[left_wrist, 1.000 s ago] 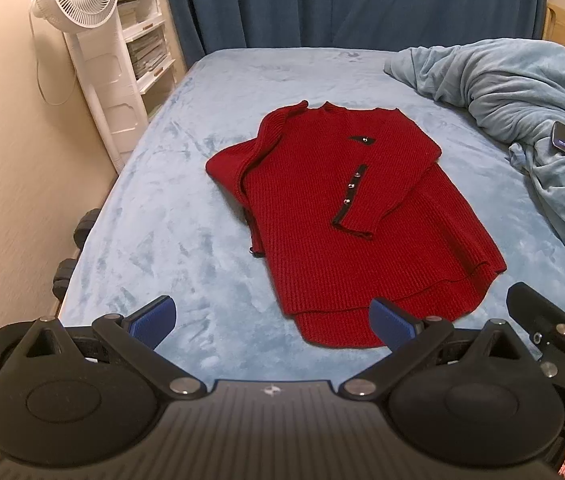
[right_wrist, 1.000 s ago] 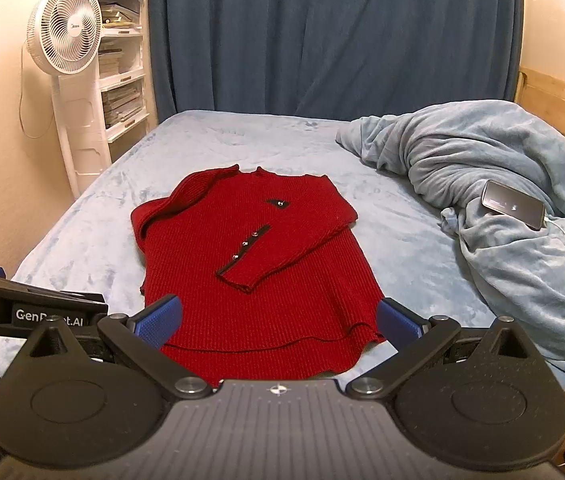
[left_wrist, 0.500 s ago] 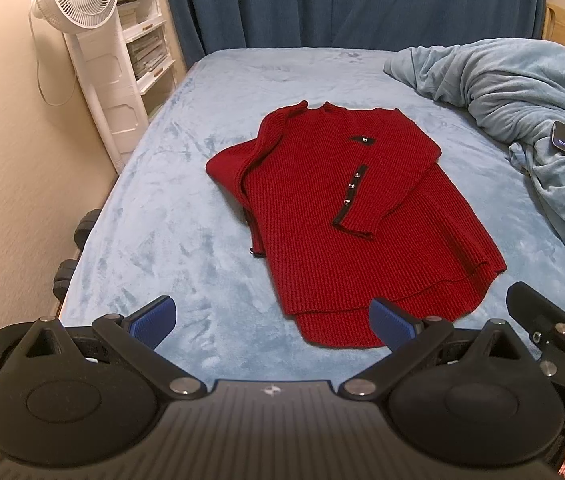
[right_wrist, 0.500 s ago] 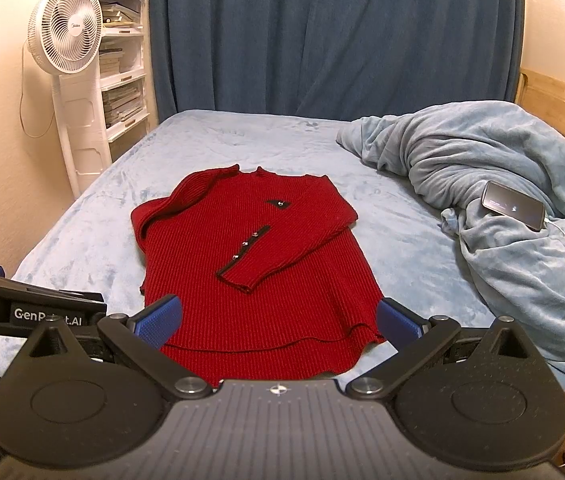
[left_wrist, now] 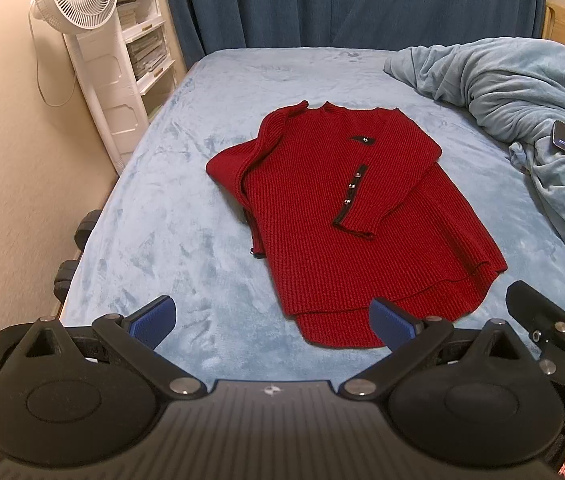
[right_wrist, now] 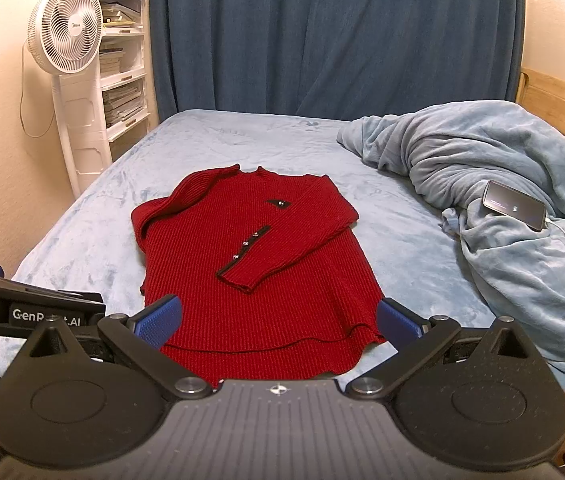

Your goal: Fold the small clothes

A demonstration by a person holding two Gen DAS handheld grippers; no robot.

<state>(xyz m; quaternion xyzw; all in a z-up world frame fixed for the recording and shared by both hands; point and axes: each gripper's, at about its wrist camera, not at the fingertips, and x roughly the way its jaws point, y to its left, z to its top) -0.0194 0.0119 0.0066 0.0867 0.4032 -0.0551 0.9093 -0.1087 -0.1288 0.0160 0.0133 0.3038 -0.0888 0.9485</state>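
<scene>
A red knit sweater (left_wrist: pixel 346 208) (right_wrist: pixel 250 264) lies flat on the light blue bed (left_wrist: pixel 170 216) (right_wrist: pixel 94 240). Its right sleeve is folded across the chest, cuff with small buttons pointing toward me. The left sleeve is tucked in along the left side. My left gripper (left_wrist: pixel 272 322) hovers open just short of the hem, its blue pads wide apart and empty. My right gripper (right_wrist: pixel 278 318) also stands open above the hem, nothing between its fingers. The left gripper's body shows at the left edge of the right wrist view.
A crumpled blue blanket (right_wrist: pixel 502 200) is heaped on the bed's right side with a phone (right_wrist: pixel 514 205) and its white cable on it. A white standing fan (right_wrist: pixel 65 36) and shelves stand left of the bed. Dark blue curtains hang behind.
</scene>
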